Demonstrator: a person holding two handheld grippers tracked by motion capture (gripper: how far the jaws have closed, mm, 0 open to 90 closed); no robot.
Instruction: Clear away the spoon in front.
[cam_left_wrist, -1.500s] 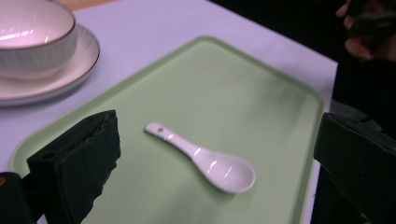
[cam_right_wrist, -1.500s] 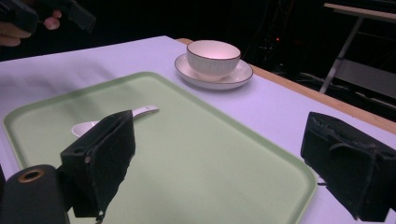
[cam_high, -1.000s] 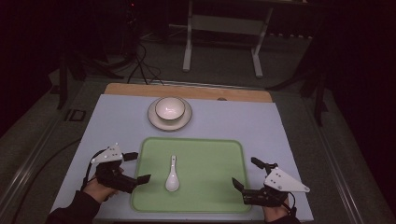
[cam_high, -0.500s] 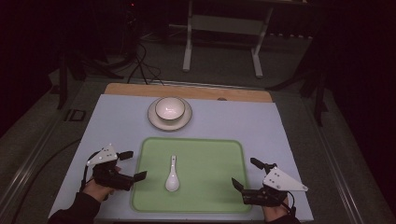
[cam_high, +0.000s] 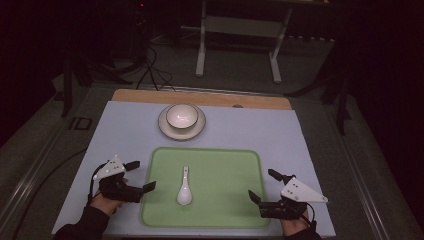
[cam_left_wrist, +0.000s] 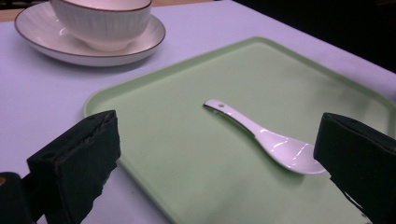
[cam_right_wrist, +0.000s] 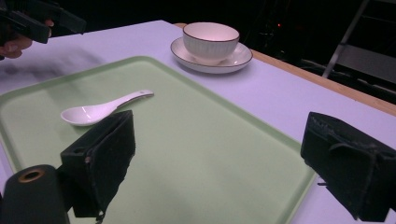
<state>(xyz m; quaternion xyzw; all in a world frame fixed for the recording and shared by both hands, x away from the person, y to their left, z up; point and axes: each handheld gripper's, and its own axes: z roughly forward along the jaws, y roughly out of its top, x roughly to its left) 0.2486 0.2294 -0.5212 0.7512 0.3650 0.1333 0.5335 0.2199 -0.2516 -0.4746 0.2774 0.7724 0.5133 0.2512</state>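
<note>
Gaping wide, both pairs of jaws hold nothing. Left gripper (cam_high: 140, 175) sits at the tray's left edge w/ jaws aimed in across the tray; in the left gripper view its jaws bracket the spoon (cam_left_wrist: 261, 138) from a distance, no contact. Right gripper (cam_high: 262, 185) sits at the tray's (cam_high: 220, 160) right front corner, jaws also aimed inward, one jaw over the green surface.

Spoon lies flat on the tray, left of centre. Long axis runs near-to-far: bowl end toward the person, handle toward the bowl (cam_high: 181, 116) at the back. Nearer the left gripper than the right.

Bowl stands on a saucer (cam_high: 165, 129) beyond the tray's far edge, apart from it. Tray has a low raised rim and bare green around the spoon, esp. to its right. Table (cam_high: 300, 140) is bare lilac either side of the tray.
</note>
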